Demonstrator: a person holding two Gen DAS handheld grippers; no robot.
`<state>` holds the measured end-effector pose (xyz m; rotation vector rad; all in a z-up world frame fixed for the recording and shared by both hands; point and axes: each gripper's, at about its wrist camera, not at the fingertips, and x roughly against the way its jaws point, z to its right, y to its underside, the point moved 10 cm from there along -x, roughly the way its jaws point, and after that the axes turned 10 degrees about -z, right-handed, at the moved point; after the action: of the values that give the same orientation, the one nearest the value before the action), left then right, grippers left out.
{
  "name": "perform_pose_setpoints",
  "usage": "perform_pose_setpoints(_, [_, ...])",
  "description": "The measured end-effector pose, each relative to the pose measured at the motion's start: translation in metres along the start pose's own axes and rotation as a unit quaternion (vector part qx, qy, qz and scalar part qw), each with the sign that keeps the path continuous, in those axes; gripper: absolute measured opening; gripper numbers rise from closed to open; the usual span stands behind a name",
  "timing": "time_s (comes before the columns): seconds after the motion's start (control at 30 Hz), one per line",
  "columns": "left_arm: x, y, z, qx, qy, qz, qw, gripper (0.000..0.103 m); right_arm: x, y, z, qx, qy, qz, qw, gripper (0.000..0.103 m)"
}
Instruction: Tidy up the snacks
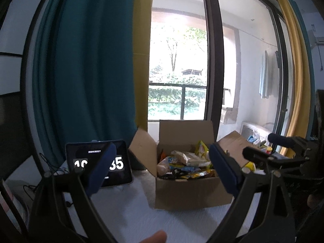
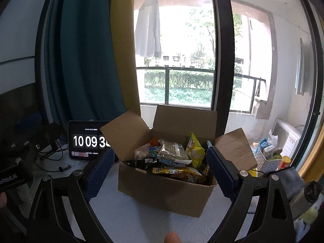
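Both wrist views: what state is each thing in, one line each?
Box: flaps open, full of snack packets.
Clock tablet: on, propped upright.
Left gripper: open, empty.
Right gripper: open, empty.
White basket: upright, holding items.
Curtain: drawn aside.

Open brown cardboard box standing upright on the white-covered bench, all flaps raised and splayed outward. It is filled to the rim with a loose heap of snack packets, among them an upright yellow bag.
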<state>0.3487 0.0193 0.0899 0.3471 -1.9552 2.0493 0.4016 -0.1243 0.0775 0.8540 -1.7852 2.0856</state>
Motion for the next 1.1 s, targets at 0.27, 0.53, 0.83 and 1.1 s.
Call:
perform_pose_setpoints(0.27, [0.03,0.012,-0.005,0.024,0.006,0.011,0.9996,0.094,0.033,0.016,0.007,-0.012,0.012,0.016,1.0,0.094])
perform_pose_setpoints(0.53, [0.058,0.032,-0.022,0.032,-0.016,0.033,0.9988,0.097,0.066,0.039,0.003,0.005,0.031,0.027,0.999,0.094])
perform_pose_setpoints(0.83, [0.098,0.053,-0.028,0.019,-0.015,0.071,0.9972,0.097,0.104,0.062,0.004,-0.009,0.05,0.053,0.997,0.094])
perform_pose_setpoints(1.1, [0.125,0.07,-0.033,0.03,-0.017,0.094,0.995,0.097,0.13,0.088,0.007,-0.01,0.068,0.072,0.995,0.094])
